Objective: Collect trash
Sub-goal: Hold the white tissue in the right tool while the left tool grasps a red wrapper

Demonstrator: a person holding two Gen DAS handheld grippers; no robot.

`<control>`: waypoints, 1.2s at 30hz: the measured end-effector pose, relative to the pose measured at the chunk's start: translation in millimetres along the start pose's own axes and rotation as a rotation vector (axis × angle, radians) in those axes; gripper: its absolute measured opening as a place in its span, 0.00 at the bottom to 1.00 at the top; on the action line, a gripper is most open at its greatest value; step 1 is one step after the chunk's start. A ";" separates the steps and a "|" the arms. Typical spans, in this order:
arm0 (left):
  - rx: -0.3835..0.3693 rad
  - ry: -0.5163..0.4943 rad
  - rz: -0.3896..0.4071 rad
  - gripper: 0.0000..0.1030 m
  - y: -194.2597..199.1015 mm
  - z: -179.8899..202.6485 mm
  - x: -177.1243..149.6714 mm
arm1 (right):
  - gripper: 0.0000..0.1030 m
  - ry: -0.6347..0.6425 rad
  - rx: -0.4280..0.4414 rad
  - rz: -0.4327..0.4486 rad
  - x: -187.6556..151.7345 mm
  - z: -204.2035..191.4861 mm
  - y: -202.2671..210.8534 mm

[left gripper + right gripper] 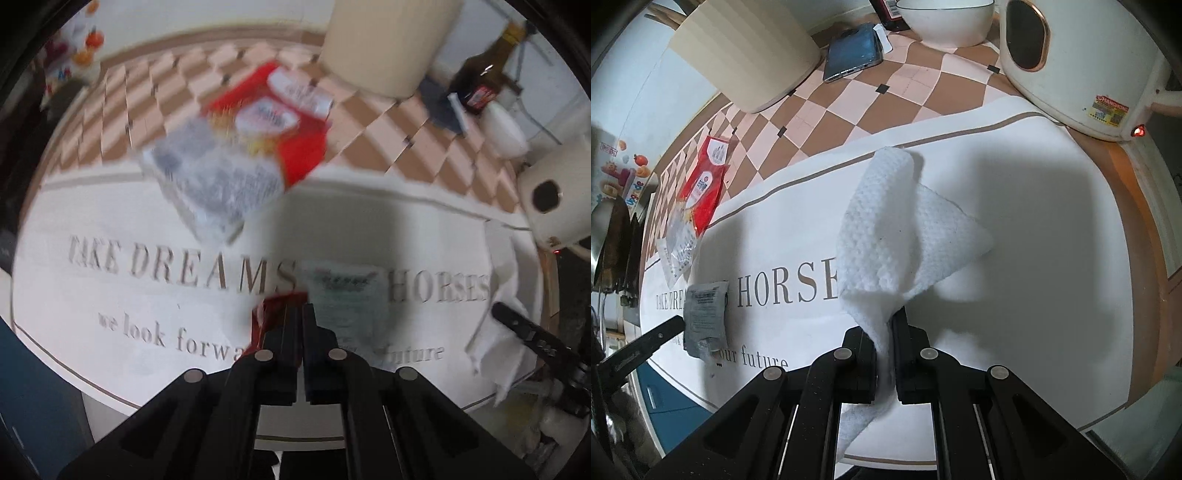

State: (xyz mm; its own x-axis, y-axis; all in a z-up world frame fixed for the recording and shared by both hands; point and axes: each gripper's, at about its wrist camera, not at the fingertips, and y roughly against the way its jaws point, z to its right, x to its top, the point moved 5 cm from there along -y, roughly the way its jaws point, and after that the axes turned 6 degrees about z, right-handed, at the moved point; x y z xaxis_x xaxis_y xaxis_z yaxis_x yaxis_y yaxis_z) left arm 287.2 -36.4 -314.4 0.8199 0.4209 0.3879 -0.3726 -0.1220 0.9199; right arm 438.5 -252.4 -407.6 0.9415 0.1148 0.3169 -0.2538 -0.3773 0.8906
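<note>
The right tongs point(884, 325) are gripping a white textured paper towel point(886, 218) above the counter point(1034, 258), the left tongs point(299, 314) are pinching a small red wrapper point(271, 314), both probably needing binning next.

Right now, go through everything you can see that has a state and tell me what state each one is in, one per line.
Left gripper: shut on a small red wrapper.
Right gripper: shut on a white paper towel, lifted and drooping.
Red snack packet: lying flat, torn open.
Grey sachet: lying flat on the table mat.
Kettle: upright, red light on.
Phone: lying flat, screen dark.
</note>
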 end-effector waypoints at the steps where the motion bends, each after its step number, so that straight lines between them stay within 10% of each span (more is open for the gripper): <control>1: -0.004 -0.004 0.024 0.00 9.7 0.7 3.7 | 0.07 -0.001 -0.001 0.004 0.8 -0.1 0.2; 6: -0.054 -0.020 0.076 0.04 29.5 -0.3 26.3 | 0.07 -0.026 0.010 0.020 5.9 0.4 3.5; 13: -0.048 0.071 -0.148 0.06 -42.1 -25.6 -17.1 | 0.07 -0.005 0.022 0.030 8.1 -13.4 6.8; 18: -0.119 0.016 -0.142 0.57 -42.0 -0.3 -18.6 | 0.07 0.006 0.015 0.019 3.5 -16.4 4.8; 23: -0.040 -0.037 -0.102 0.50 -45.2 6.3 -18.6 | 0.07 0.013 0.002 0.008 0.4 -15.1 2.3; 27: 0.054 -0.078 -0.077 0.02 -43.0 -6.1 -22.3 | 0.07 0.029 -0.008 0.010 -1.5 -16.7 4.1; 36: 0.000 -0.067 -0.088 0.17 -47.6 -22.5 -22.3 | 0.07 0.042 -0.021 0.037 -12.9 -22.9 16.9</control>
State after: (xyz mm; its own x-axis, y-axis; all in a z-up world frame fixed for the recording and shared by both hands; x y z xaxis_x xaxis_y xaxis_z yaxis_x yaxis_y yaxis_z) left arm 276.8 -19.7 -368.1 0.8768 0.3685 0.3089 -0.2982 -0.0873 0.9505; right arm 417.0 -239.2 -389.2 0.9214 0.1394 0.3626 -0.2931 -0.3631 0.8844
